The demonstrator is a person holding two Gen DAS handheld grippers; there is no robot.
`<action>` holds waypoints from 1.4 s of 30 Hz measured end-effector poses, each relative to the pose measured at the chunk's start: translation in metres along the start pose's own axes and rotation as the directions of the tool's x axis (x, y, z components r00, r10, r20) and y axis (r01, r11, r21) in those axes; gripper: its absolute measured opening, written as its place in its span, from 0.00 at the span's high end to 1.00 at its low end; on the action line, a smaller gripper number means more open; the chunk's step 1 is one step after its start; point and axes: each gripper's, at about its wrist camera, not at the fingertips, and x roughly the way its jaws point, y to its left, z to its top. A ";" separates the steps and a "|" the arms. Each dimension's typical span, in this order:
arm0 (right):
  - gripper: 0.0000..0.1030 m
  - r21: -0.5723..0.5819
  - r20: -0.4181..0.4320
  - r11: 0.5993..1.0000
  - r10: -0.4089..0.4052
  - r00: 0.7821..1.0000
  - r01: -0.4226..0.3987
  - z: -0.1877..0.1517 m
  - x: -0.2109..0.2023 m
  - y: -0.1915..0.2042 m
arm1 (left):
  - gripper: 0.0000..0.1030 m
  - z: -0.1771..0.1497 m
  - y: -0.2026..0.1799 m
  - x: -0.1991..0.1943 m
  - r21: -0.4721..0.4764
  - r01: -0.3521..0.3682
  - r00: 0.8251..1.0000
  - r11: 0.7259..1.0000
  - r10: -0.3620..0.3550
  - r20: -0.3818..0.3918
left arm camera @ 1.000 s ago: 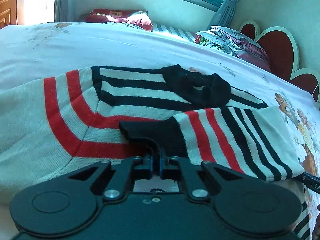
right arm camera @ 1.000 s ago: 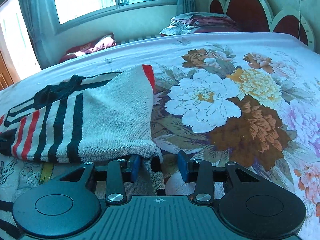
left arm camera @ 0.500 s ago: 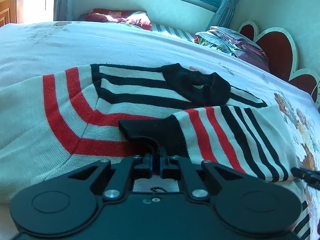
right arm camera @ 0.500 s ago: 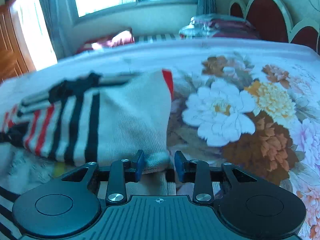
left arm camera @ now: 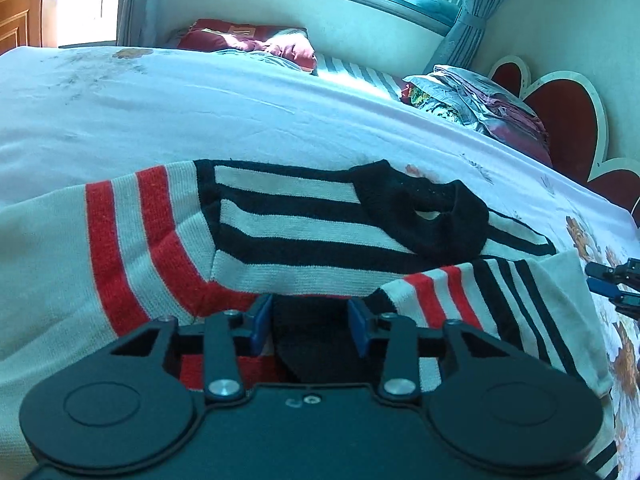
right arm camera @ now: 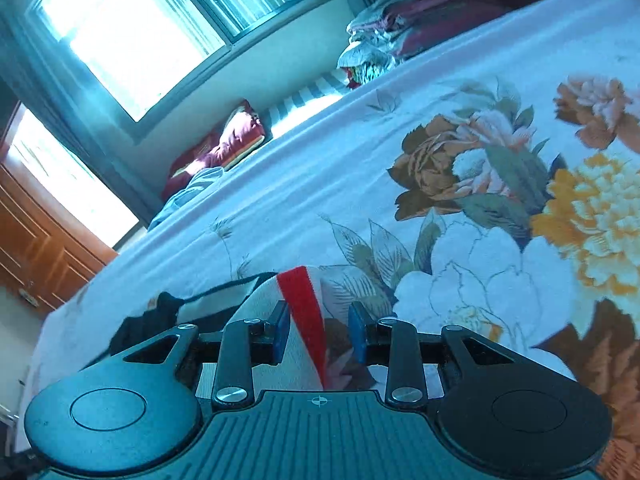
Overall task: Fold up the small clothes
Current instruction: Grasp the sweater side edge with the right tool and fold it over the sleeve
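A small knit sweater (left arm camera: 280,236) with white, black and red stripes and a black collar lies on the bed, one sleeve folded across its chest. My left gripper (left arm camera: 310,324) is open, its blue pads on either side of the sleeve's black cuff (left arm camera: 316,344), which lies loose between them. My right gripper (right arm camera: 318,336) is open and tilted over the sweater's right edge (right arm camera: 300,320), where a red stripe shows between the fingers. The right gripper's tips also show at the right edge of the left wrist view (left arm camera: 612,284).
The bed has a floral sheet (right arm camera: 500,220). A stack of folded clothes (left arm camera: 480,100) lies by the red headboard (left arm camera: 568,116). A dark red cushion (left arm camera: 248,40) lies under the window. A wooden door (right arm camera: 36,248) stands at the left.
My left gripper has opened and let go of the black cuff. My right gripper has lifted, tilted and moved forward along the sweater's edge, staying open.
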 end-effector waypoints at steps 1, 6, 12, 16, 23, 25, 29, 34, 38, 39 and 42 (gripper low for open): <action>0.69 0.032 -0.018 0.999 0.029 0.999 -0.028 0.004 0.008 -0.007 | 0.71 0.000 0.001 0.001 -0.004 0.005 1.000 1.000 -0.005 0.000; 0.93 -0.047 -0.016 0.994 0.093 0.996 -0.094 0.005 0.014 -0.003 | 0.91 -0.009 -0.002 -0.010 0.004 0.026 0.995 1.000 -0.026 0.096; 0.94 -0.225 0.020 0.973 -0.054 0.998 0.058 -0.010 0.018 0.010 | 0.91 -0.019 -0.003 -0.003 0.009 -0.030 0.995 1.000 0.029 0.093; 0.86 -0.185 0.048 0.981 -0.057 0.997 0.065 -0.014 0.017 0.007 | 0.85 -0.015 0.000 -0.003 0.020 -0.023 0.997 1.000 0.021 0.070; 0.74 -0.339 0.129 0.935 -0.064 0.990 0.104 -0.016 -0.010 0.034 | 0.70 -0.008 -0.034 -0.037 0.142 -0.028 0.988 0.989 0.005 0.156; 0.78 -0.426 0.081 0.900 -0.061 0.995 0.090 -0.020 0.003 0.049 | 0.66 -0.006 -0.065 -0.022 0.224 0.026 0.992 0.974 -0.053 0.115; 0.80 -0.471 0.093 0.843 -0.245 0.965 0.260 -0.019 0.035 0.048 | 0.47 -0.010 -0.105 0.030 0.332 0.032 0.999 0.943 -0.032 -0.004; 0.80 -0.522 0.102 0.811 -0.248 0.963 0.265 -0.022 0.023 0.061 | 0.53 -0.003 -0.117 0.024 0.288 0.038 0.998 0.957 -0.048 0.027; 0.80 -0.528 0.052 0.830 -0.179 0.982 0.179 -0.040 0.008 0.073 | 0.51 -0.004 -0.152 0.027 0.329 0.142 0.988 0.934 -0.156 0.016; 0.80 -0.537 0.033 0.827 -0.176 0.984 0.165 -0.047 0.009 0.076 | 0.51 -0.006 -0.163 0.034 0.342 0.149 0.987 0.928 -0.161 0.005; 0.80 -0.579 0.040 0.792 -0.210 0.977 0.194 -0.065 0.018 0.077 | 0.45 -0.014 -0.177 0.061 0.322 0.156 0.988 0.934 -0.148 -0.052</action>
